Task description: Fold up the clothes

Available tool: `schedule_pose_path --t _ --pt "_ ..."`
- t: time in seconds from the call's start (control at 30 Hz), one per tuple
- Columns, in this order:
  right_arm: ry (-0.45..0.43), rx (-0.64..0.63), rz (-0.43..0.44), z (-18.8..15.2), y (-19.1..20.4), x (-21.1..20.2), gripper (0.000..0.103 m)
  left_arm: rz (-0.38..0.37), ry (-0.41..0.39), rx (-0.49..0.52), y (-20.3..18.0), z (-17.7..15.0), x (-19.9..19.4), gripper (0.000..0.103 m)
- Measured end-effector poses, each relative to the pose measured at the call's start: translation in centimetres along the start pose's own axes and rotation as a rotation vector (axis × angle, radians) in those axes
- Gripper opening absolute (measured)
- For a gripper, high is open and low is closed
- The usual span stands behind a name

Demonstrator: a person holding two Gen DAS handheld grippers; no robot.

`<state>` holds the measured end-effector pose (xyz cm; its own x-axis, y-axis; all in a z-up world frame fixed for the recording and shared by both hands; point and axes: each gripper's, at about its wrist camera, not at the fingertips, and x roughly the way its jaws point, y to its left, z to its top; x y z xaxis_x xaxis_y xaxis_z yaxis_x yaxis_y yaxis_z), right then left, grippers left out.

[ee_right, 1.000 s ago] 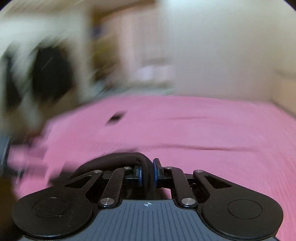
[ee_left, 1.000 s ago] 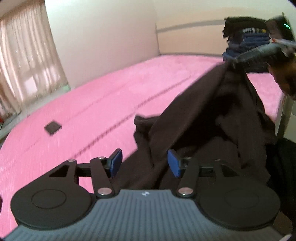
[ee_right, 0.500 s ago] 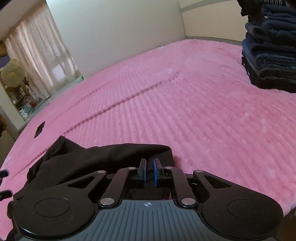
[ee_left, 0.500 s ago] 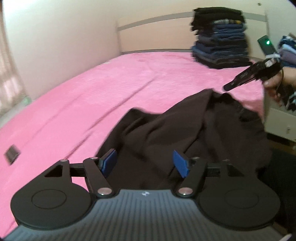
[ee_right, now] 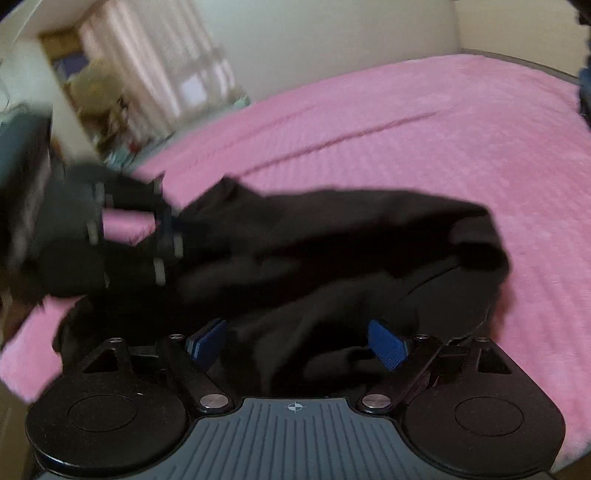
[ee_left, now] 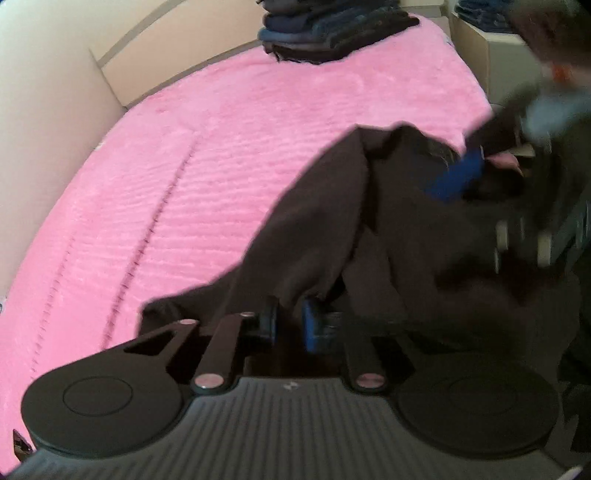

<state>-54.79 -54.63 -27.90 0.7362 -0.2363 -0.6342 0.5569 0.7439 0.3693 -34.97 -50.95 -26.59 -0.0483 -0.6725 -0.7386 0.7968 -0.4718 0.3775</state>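
Pink ribbed bedding (ee_left: pixel 229 155) covers the bed that serves as the working surface, with a pale wall and headboard at the far side and a curtained window (ee_right: pixel 159 62) beyond the far left corner in the right wrist view. On the far right corner of the bed a stack of folded dark clothes (ee_left: pixel 332 33) sits out of the way, presumably finished pieces kept clear of the folding area.

Near the front edge lies the dark garment (ee_right: pixel 332 240), crumpled and spread only partly across the bedding. The left gripper (ee_left: pixel 290 325) has just been closing, and its blue pads now pinch a fold of the garment's near edge, a hold that suits pulling the cloth flat. The right gripper (ee_right: pixel 295 345) has just been opening; its jaws stand apart with loose cloth bunched between them, the pads not pressing, so it seems to have let its corner drop onto the bed.

In each view the other gripper shows as a blurred dark shape at the garment's side, so exactly where it meets the cloth is hard to tell. Laying out flat looks to be the step in hand; no fold is made yet.
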Motion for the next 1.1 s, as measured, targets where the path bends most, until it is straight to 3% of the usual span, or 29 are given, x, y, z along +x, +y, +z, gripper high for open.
schedule_pose_path --t 0.03,0.2,0.4,0.6,0.77,0.83,0.9,1.1 --pt "0.0 0.006 0.009 0.1 0.0 -0.1 0.009 0.018 -0.014 -0.015 0.7 0.2 -0.5 0.004" --pt "-0.072 -0.038 0.057 0.9 0.7 -3.8 0.005 0.246 -0.111 -0.209 8.9 -0.5 -7.2 0.003" --pt "-0.196 -0.155 0.053 2.5 2.2 -9.5 0.001 0.469 -0.148 -0.334 15.7 -5.4 -15.6 0.004" --pt "-0.38 -0.321 -0.055 7.5 5.0 -12.5 0.001 0.721 -0.16 -0.386 17.3 -10.0 -26.1 0.004" --pt "-0.544 -0.359 -0.201 10.4 5.1 -14.6 0.001 0.935 -0.084 -0.466 19.7 -15.1 -34.4 0.004" --pt "-0.565 -0.319 -0.247 10.6 4.0 -14.4 0.001 0.968 -0.018 -0.529 20.5 -18.0 -36.0 0.003" --pt "-0.547 -0.267 -0.275 10.1 2.6 -13.4 0.001 0.954 0.069 -0.586 20.6 -21.7 -35.8 0.003" --pt "-0.357 -0.164 -0.388 5.1 -3.5 -9.1 0.001 0.822 0.351 -0.691 16.2 -33.3 -30.6 0.004"
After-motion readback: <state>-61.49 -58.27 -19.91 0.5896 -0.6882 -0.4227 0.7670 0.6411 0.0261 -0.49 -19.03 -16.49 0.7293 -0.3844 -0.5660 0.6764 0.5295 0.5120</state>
